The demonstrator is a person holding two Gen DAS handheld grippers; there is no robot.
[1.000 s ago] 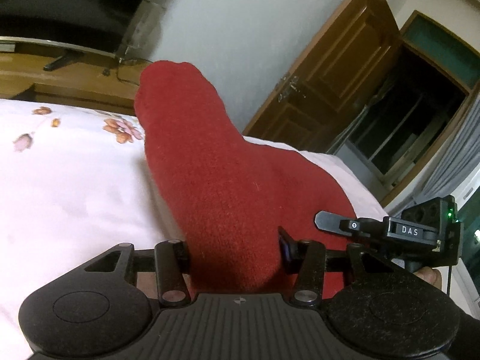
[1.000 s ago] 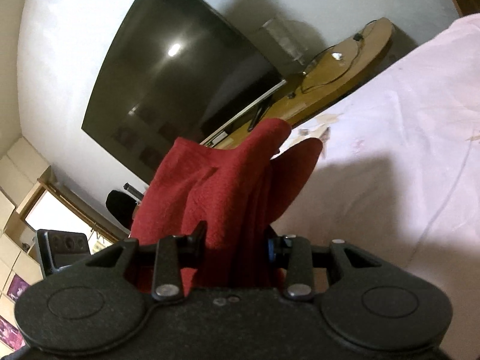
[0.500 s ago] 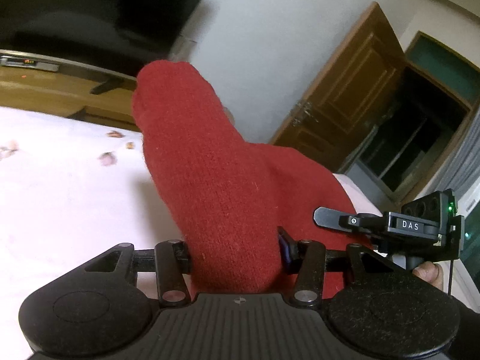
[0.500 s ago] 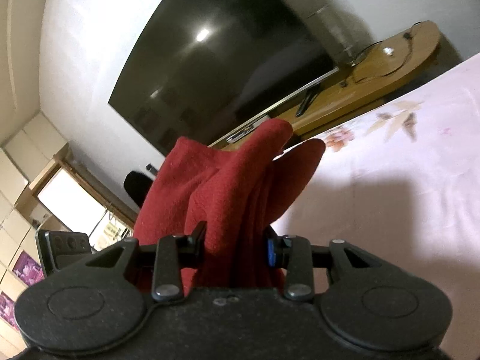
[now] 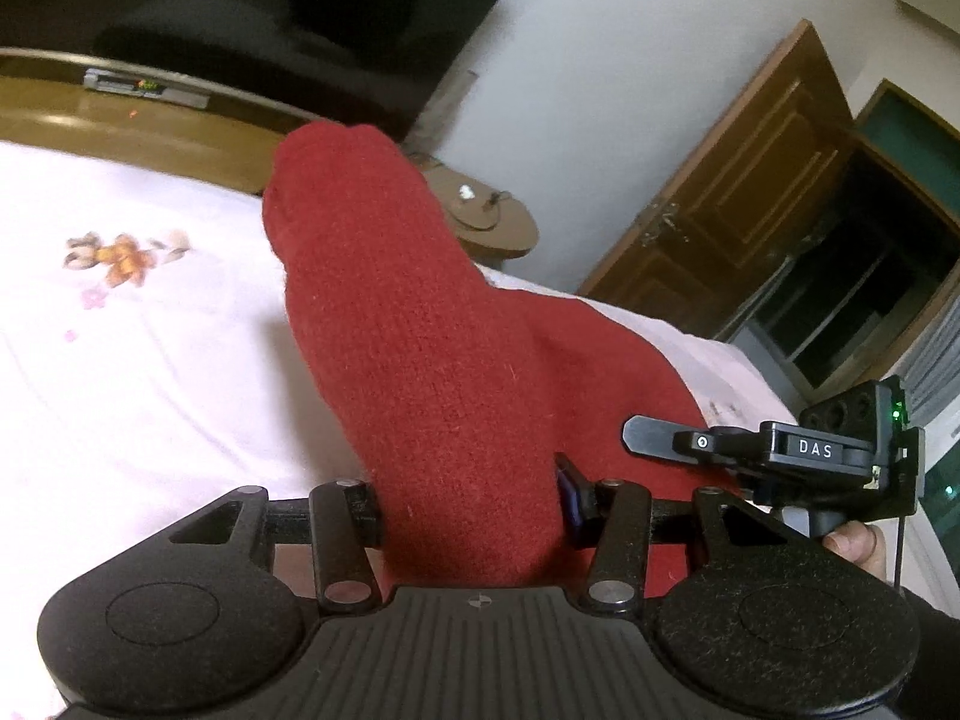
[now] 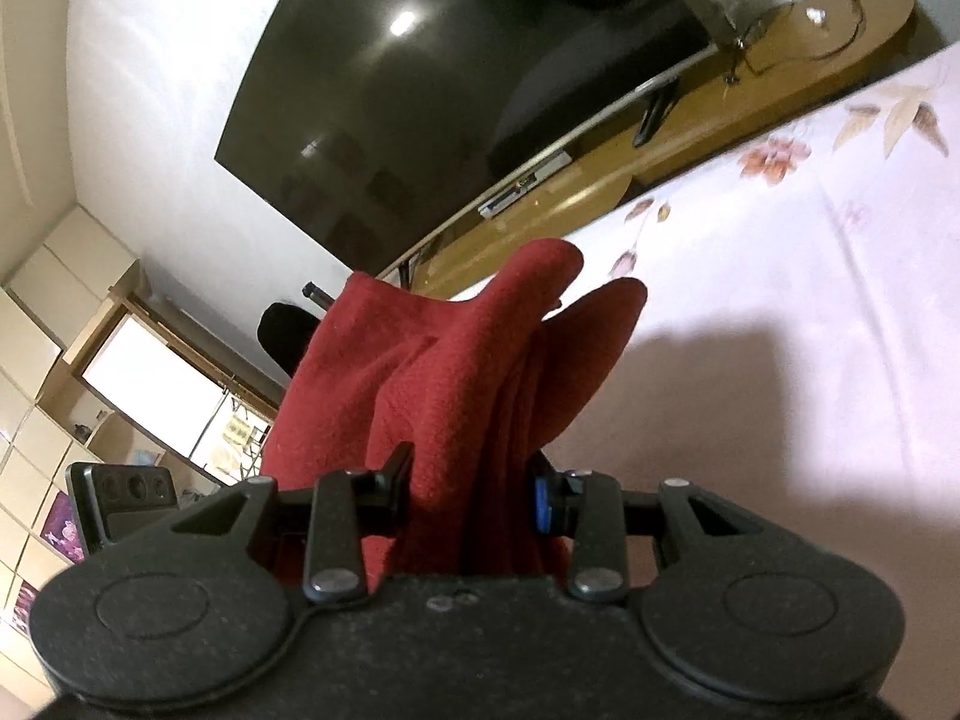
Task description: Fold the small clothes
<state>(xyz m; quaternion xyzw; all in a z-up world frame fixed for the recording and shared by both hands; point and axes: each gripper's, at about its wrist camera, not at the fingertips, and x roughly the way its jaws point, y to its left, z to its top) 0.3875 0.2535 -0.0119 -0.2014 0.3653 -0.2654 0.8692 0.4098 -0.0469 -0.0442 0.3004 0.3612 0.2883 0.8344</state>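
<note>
A red knitted garment [image 5: 414, 360] fills the middle of the left wrist view and stands up past the fingers. My left gripper [image 5: 468, 504] is shut on its lower edge. In the right wrist view the same red garment [image 6: 456, 372] is bunched in folds, and my right gripper [image 6: 474, 498] is shut on it. The right gripper [image 5: 780, 456] also shows at the right of the left wrist view, beside the cloth. The cloth is held above a pale pink bedsheet [image 5: 120, 360] with flower prints. The fingertips are hidden by the fabric.
A large dark TV [image 6: 456, 78] stands on a low wooden stand [image 6: 780, 42] beyond the bed. A brown wooden door [image 5: 750, 180] and dark doorway [image 5: 870, 276] lie at the right. White shelving [image 6: 36, 360] lies at the far left. The pink sheet [image 6: 810, 330] spreads right.
Both grippers, still shut on the red garment, have swung so the views shifted: the TV and its stand now fill more of each view. The grip on the cloth is unchanged.
</note>
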